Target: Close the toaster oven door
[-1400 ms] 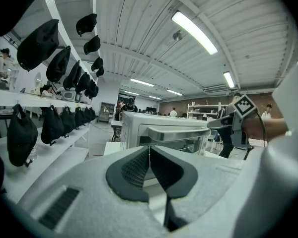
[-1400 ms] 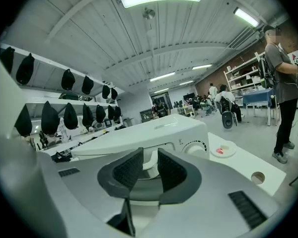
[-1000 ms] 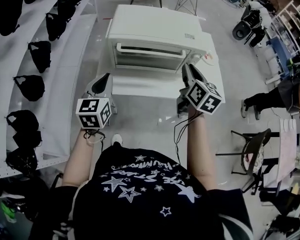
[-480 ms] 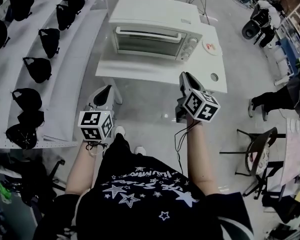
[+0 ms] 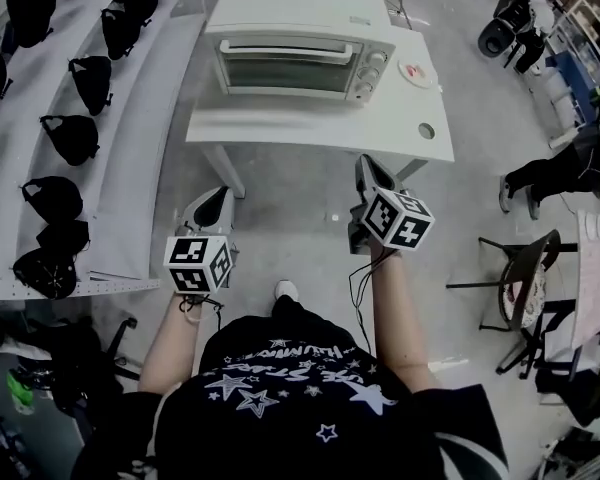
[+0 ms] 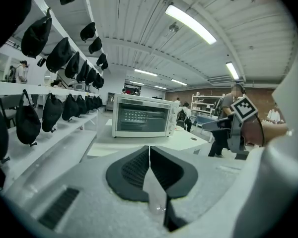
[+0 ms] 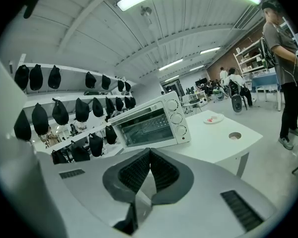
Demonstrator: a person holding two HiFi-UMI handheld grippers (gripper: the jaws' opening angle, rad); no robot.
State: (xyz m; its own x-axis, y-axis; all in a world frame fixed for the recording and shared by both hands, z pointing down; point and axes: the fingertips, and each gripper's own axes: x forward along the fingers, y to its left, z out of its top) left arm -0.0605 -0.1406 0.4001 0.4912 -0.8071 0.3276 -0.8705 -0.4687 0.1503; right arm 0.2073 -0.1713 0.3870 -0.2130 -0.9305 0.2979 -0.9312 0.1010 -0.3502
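Place: it was a large open lab or workshop hall.
Overhead: ribbed panels (image 6: 134, 19) carried long strip lights (image 6: 191, 24).
Side: white shelves (image 5: 145, 103) held rows of black bags (image 5: 70, 138).
Ground: the floor (image 5: 300, 228) was bare and pale, with office chairs (image 5: 497, 38) and a standing person (image 7: 283, 58).

Tabletop (image 5: 310, 133): white, is standing on pale legs over a grey floor (image 5: 300, 213).
Toaster oven (image 5: 290, 53): white, is sitting on the far left part of the tabletop, door lying shut, knobs showing at its right end.
Small round dish (image 5: 414, 75): is resting just right of the oven, holding something red.
Round hole (image 5: 426, 130): is opening through the tabletop near its right front corner.
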